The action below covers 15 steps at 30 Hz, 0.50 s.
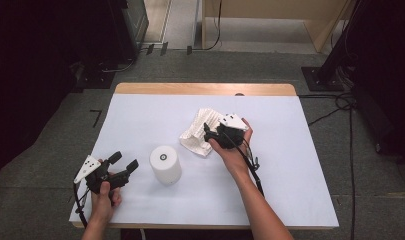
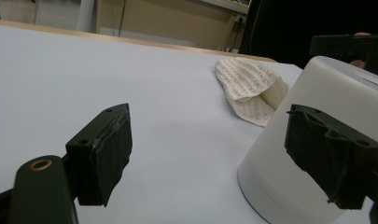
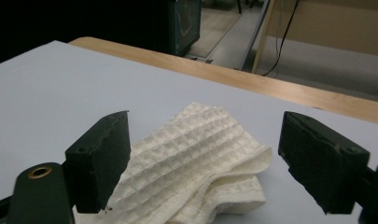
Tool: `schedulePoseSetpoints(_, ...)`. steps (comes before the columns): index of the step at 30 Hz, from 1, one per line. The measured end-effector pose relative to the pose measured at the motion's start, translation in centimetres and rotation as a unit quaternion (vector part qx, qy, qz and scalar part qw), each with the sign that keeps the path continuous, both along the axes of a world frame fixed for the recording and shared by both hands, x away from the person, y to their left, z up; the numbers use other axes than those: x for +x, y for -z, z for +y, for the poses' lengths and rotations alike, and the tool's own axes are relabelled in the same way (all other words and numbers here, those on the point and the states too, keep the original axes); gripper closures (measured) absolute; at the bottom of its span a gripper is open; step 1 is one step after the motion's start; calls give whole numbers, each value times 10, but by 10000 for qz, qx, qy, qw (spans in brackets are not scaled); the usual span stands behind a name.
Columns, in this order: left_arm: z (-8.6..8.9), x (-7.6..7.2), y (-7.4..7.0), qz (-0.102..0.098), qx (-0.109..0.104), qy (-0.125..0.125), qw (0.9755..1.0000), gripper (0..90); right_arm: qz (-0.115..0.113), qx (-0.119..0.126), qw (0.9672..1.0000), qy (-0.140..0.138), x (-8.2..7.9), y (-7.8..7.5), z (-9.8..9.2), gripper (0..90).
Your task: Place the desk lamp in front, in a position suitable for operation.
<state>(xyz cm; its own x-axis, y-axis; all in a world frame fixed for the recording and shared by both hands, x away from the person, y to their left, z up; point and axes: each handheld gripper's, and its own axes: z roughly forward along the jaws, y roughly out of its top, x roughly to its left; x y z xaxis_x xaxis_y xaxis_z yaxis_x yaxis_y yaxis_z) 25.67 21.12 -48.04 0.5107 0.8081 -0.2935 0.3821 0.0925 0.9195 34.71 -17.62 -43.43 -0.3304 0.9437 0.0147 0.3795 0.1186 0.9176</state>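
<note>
1. The desk (image 1: 140,115) is the biggest thing here. It has a white top and a wooden edge at the far side.
2. The right claw (image 1: 212,134) is over the cloth, which seems to be the thing being worked on. I think the step in hand is reaching for it, and no grab has happened yet.
3. The left claw (image 1: 124,161) waits at the near left of the desk. Its jaws look apart in its own view, with nothing between them. That gap is as tight as this claw gets, so it counts as closed and empty.
4. The white cup (image 1: 165,164) stands just to the right of the left claw, upright on the desk.
5. The cloth (image 3: 191,163) is a folded white waffle cloth. It lies right in front of the right claw, with part of it between the open jaws. The pads do not press on it.
6. Next, I think the right claw needs to go lower and squeeze on a cloth edge.
7. The right claw's view shows the cloth's little squares and folds. The high view shows both hands and the gap between cup and cloth.
</note>
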Motion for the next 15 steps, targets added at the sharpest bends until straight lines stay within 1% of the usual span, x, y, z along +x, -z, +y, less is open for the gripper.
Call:
schedulePoseSetpoints(4,0,0,0,5,7,12,10000,155,282,44,9995,108,8,6,9,122)
schedulePoseSetpoints(6,0,0,0,7,7,15,10000,155,319,71,9994,136,9,8,11,109)
schedulePoseSetpoints(7,0,0,0,7,7,17,10000,155,354,102,9992,152,12,11,14,81)
schedulePoseSetpoints(9,0,0,0,-29,-10,35,10000,155,475,265,9982,234,17,18,20,44)
schedulePoseSetpoints(11,-1,-1,0,-53,-22,42,10000,155,571,383,9973,258,21,22,24,32)
schedulePoseSetpoints(12,-1,-1,0,-48,-1,43,10000,155,612,363,9971,278,23,24,26,26)
schedulePoseSetpoints(14,-1,-1,0,-62,48,42,10000,155,704,240,9967,322,27,28,34,0)
schedulePoseSetpoints(15,-1,-1,0,-62,48,42,10000,155,704,240,9967,322,27,28,34,0)
